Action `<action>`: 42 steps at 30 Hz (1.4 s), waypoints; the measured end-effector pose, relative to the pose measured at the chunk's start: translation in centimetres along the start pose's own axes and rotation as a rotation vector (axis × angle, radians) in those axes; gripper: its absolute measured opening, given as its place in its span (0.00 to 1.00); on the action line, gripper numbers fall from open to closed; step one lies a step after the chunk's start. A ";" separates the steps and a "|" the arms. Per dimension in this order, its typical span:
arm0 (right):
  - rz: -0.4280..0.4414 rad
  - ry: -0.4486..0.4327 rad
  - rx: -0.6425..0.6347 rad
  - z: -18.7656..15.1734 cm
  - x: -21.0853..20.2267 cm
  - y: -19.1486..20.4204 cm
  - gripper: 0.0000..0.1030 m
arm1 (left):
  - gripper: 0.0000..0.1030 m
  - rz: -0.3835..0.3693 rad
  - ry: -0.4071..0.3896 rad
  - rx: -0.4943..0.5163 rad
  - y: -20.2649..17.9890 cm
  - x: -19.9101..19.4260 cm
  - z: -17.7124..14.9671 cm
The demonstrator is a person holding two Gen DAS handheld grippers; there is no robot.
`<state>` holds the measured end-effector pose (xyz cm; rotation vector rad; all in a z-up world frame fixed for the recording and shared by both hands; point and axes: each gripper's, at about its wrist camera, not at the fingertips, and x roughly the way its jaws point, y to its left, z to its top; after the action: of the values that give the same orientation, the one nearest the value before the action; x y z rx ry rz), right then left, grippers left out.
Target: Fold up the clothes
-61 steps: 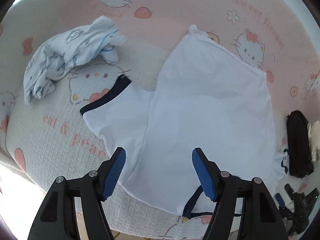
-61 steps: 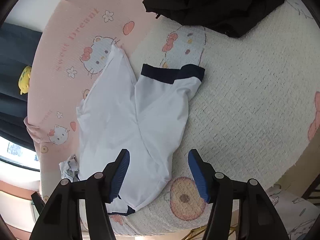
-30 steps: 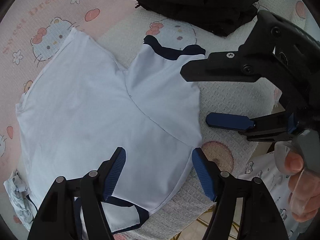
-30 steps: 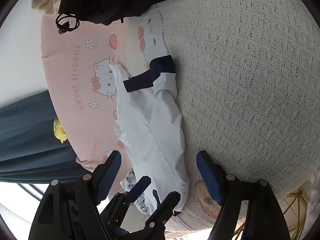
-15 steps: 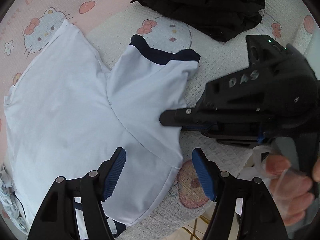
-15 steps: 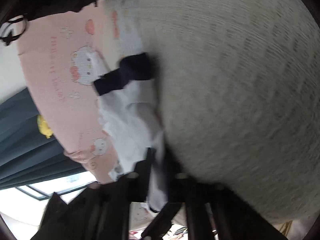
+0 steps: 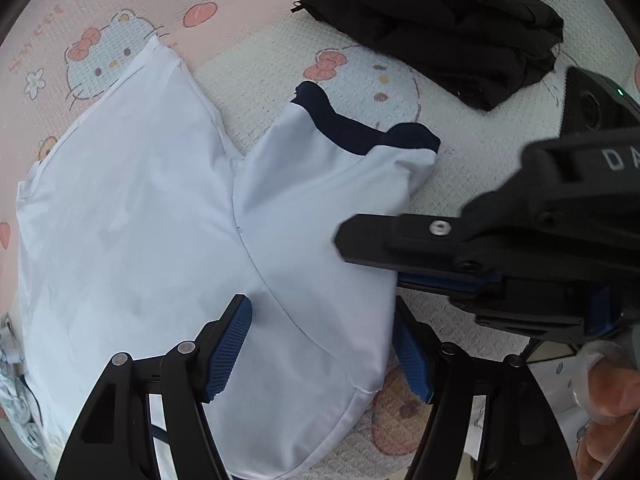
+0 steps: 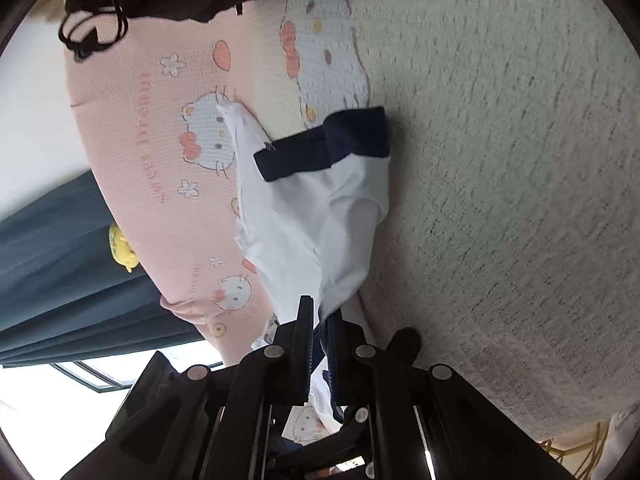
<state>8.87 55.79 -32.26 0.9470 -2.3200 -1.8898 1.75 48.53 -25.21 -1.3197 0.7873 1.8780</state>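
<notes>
With the right gripper (image 8: 320,320) just closed on the white shirt's (image 7: 140,220) edge near the blanket's (image 8: 500,160) 6 o'clock rim and the left gripper (image 7: 320,340) hanging open above it, the thin pinch could be lost if pulled sharply.

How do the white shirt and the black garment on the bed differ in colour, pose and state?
The white shirt is pale with a navy sleeve band; the black garment is dark all over. The shirt lies spread out, one sleeve showing; the black garment sits bunched in a heap. The right gripper has its jaws closed on the shirt's edge; nothing touches the black garment. Both rest on the cartoon-cat bedcover.
</notes>
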 end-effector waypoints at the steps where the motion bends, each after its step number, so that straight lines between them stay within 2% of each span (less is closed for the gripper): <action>1: -0.002 -0.008 0.004 0.1 -0.1 0.0 0.05 | 0.65 0.002 -0.010 -0.011 0.1 0.1 0.1; 2: -0.003 -0.016 0.009 0.2 -0.2 0.0 0.05 | 0.60 -0.001 -0.033 -0.019 0.1 0.0 0.1; 3: -0.003 -0.022 0.012 0.3 -0.4 -0.1 0.05 | 0.48 -0.003 -0.052 -0.011 0.0 -0.1 0.1; 4: -0.002 -0.028 0.015 0.3 -0.6 -0.2 0.05 | 0.47 0.008 -0.064 0.015 -0.3 -0.2 0.1; 9: -0.029 -0.052 0.039 0.5 -1.7 -0.7 0.06 | 0.45 0.071 -0.118 0.118 -2.1 -0.4 0.2; 10: -0.036 -0.052 0.054 0.4 -1.8 -0.8 0.09 | 0.45 0.082 -0.126 0.131 -2.5 -0.5 0.2; 12: -0.036 -0.050 0.074 0.5 -1.8 -1.1 0.27 | 0.45 0.091 -0.144 0.155 -2.9 -0.5 0.3; 13: -0.032 -0.049 0.078 0.6 -1.7 -1.2 0.32 | 0.45 0.096 -0.153 0.166 -3.2 -0.5 0.3; 15: -0.022 -0.050 0.080 0.9 -1.5 -1.2 0.33 | 0.45 0.098 -0.170 0.179 -3.0 -0.3 -0.6; 17: -0.011 -0.054 0.066 1.4 -1.2 -1.0 0.33 | 0.45 0.103 -0.187 0.192 -0.9 -0.4 -1.4; 21: 0.006 -0.044 0.025 3.2 -0.3 -0.2 0.33 | 0.47 0.179 -0.225 0.257 -0.5 -0.7 -4.7; 24: 0.046 -0.048 0.034 3.9 0.0 -0.2 0.33 | 0.47 0.344 -0.295 0.364 -1.8 -1.4 -5.5; 28: 0.086 -0.051 0.075 4.4 -0.2 -1.0 0.33 | 0.47 0.340 -0.273 0.347 -1.3 -1.5 -4.9; 29: 0.098 -0.055 0.086 4.5 -0.4 -1.1 0.33 | 0.47 0.318 -0.260 0.331 -1.0 -1.6 -4.6; 32: 0.009 -0.085 0.026 4.6 -1.2 -0.8 0.29 | 0.47 0.272 -0.243 0.310 -0.5 -1.5 -3.9; 33: -0.026 -0.096 0.002 4.6 -1.5 -0.7 0.14 | 0.47 0.258 -0.239 0.305 -0.3 -1.4 -3.6; 34: -0.061 -0.106 -0.022 4.6 -1.8 -0.5 0.03 | 0.47 0.244 -0.241 0.302 -0.4 -1.2 -3.5; 36: -0.105 -0.120 -0.059 4.5 -2.2 -0.3 0.03 | 0.45 0.216 -0.245 0.295 -0.6 -0.8 -3.2; 38: -0.058 -0.101 -0.065 4.3 -2.5 -0.3 0.03 | 0.45 0.186 -0.253 0.277 -0.6 -1.0 -3.3; 42: -0.023 -0.135 -0.100 4.0 -4.5 0.1 0.03 | 0.45 0.177 -0.245 0.302 -1.6 -0.9 -3.5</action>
<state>11.04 61.40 -31.67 0.8661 -2.2673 -2.1189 5.12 46.52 -25.51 -0.8399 1.0364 1.9192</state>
